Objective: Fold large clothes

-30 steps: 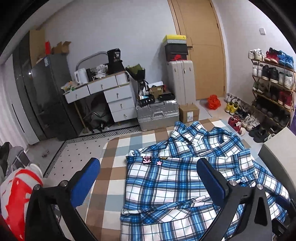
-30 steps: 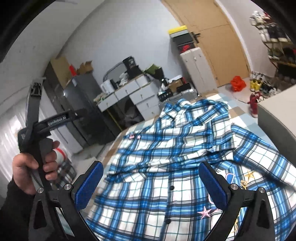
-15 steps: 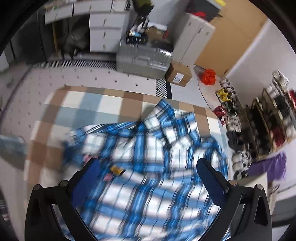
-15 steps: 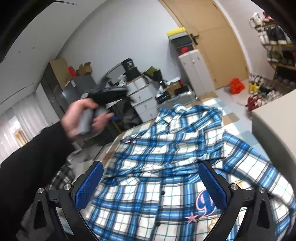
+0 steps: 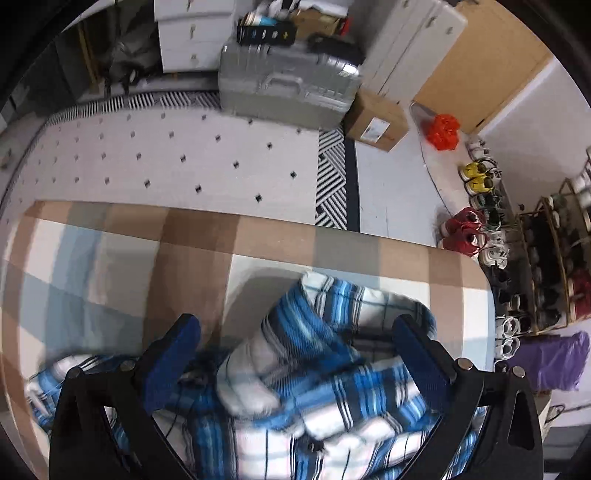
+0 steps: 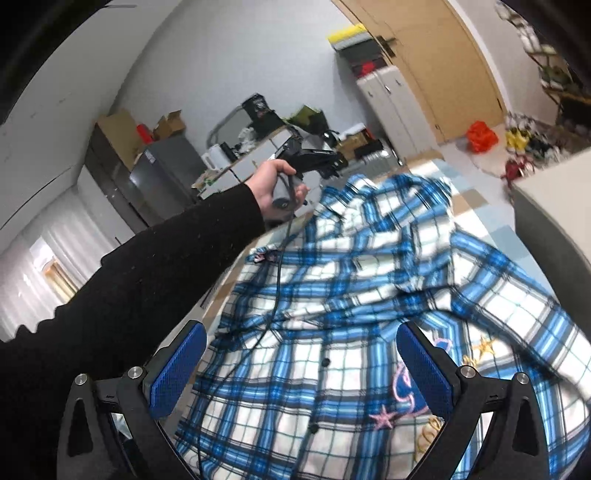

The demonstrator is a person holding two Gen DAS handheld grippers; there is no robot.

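A blue and white plaid shirt [image 6: 369, 295] lies crumpled on a surface covered in a brown, blue and white checked cloth [image 5: 122, 258]. My left gripper [image 5: 295, 343] is open and hovers over the shirt's collar end [image 5: 325, 306], pointing steeply down near the far edge. My right gripper [image 6: 301, 358] is open too, above the shirt's button front, holding nothing. In the right wrist view a hand in a black sleeve [image 6: 159, 273] holds the left gripper's handle [image 6: 291, 177] out over the far part of the shirt.
Beyond the surface are a silver suitcase [image 5: 288, 88], a cardboard box [image 5: 376, 122], a red bag [image 5: 443, 129] and a shoe rack [image 5: 546, 266] at right. A pale counter corner [image 6: 554, 206] stands at the shirt's right side. White drawers [image 5: 192, 33] are at the back.
My left gripper swung forward and tipped downward, from facing the room to hovering over the shirt's collar end. The right gripper stayed over the shirt front, shifting only slightly.
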